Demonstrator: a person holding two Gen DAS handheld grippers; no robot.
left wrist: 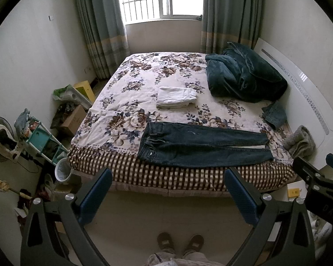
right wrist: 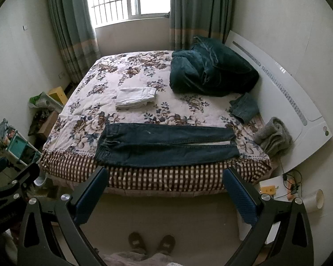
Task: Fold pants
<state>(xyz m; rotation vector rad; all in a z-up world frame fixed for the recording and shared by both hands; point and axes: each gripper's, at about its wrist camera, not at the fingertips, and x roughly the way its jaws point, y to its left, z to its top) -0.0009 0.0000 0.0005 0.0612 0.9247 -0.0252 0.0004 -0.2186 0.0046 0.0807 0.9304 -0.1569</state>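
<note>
Dark blue jeans (left wrist: 202, 146) lie flat along the near edge of the bed, waistband to the left, legs to the right; they also show in the right wrist view (right wrist: 166, 144). My left gripper (left wrist: 168, 177) is open and empty, held above the floor short of the bed, in front of the jeans. My right gripper (right wrist: 165, 176) is open and empty, at a like distance from the jeans. A corner of the right gripper shows at the right edge of the left wrist view (left wrist: 317, 177).
The bed (left wrist: 144, 175) has a floral cover with a checked side. On it lie folded white pants (left wrist: 176, 96), a dark green blanket heap (left wrist: 244, 77), a denim piece (left wrist: 274, 114) and a grey garment (left wrist: 300, 143). Clutter and a bin (left wrist: 63, 169) stand left; the person's feet (left wrist: 179, 241) are below.
</note>
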